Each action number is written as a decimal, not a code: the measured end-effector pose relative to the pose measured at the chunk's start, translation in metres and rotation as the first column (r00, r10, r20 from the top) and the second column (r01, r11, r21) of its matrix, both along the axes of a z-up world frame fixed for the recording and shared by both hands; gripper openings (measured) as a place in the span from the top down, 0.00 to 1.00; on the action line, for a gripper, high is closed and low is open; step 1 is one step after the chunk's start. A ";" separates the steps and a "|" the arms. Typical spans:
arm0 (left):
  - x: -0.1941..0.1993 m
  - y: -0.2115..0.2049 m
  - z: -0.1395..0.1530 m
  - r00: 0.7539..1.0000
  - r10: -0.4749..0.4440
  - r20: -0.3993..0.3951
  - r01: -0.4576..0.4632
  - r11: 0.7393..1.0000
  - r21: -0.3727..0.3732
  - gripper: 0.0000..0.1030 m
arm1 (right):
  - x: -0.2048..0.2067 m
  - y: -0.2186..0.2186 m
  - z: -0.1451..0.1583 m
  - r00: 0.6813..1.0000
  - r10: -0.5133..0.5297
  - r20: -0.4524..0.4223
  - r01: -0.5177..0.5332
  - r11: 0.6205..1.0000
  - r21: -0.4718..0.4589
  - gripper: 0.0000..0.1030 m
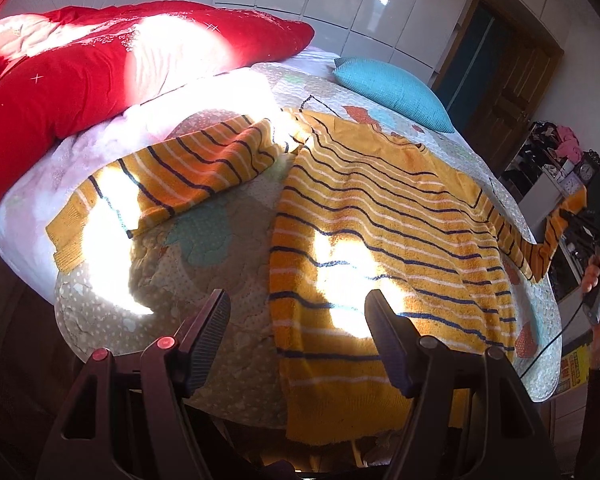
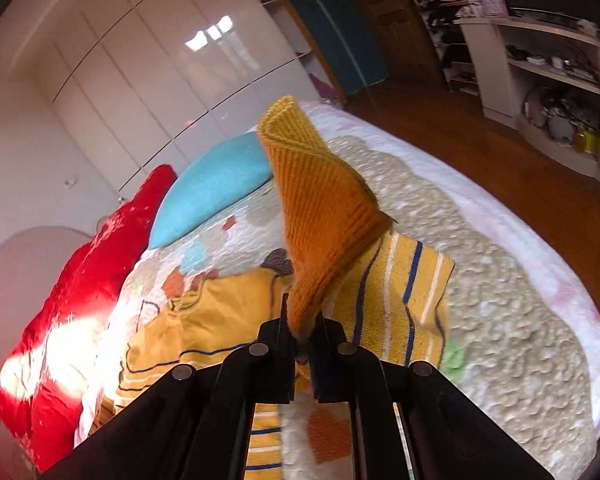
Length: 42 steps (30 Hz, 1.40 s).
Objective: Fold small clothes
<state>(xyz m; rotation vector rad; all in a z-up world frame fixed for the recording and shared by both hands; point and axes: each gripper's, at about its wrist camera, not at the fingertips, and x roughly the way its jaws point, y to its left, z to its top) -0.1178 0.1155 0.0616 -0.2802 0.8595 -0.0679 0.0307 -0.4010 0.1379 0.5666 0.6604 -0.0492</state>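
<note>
Pinching the ribbed cuff (image 2: 320, 216) between pressed-together jaws, the right gripper (image 2: 302, 328) has that sleeve lifted clear of the quilt (image 2: 500, 280), most likely so it can swing across the body for the first fold. Below and to its left, the striped sweater (image 2: 204, 312) lies spread flat. Over on the other side, the left gripper (image 1: 298, 336) hovers with jaws spread and nothing between them, just above the sweater's hem (image 1: 340, 412), probably ready to pin the cloth. Ahead and to its left, the other sleeve (image 1: 172, 176) stretches out untouched. Beyond both, a blue pillow (image 1: 392, 92) and red duvet (image 1: 80, 80) sit well apart, blocking nothing.
</note>
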 end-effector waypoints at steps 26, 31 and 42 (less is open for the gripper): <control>-0.035 0.112 -0.042 0.981 0.185 -0.061 -0.194 0.962 -0.195 0.32 | 0.174 0.384 -0.121 0.802 0.502 -0.325 -0.562 0.818 -0.121 0.76; -0.033 0.113 -0.049 0.979 0.189 -0.081 -0.202 0.959 -0.201 0.32 | 0.160 0.411 -0.112 0.772 0.555 -0.311 -0.622 0.761 -0.185 0.58; -0.043 0.139 -0.049 0.947 0.302 -0.105 -0.317 0.931 -0.179 0.32 | 0.109 0.467 -0.094 0.636 0.721 -0.276 -0.772 0.595 -0.226 0.52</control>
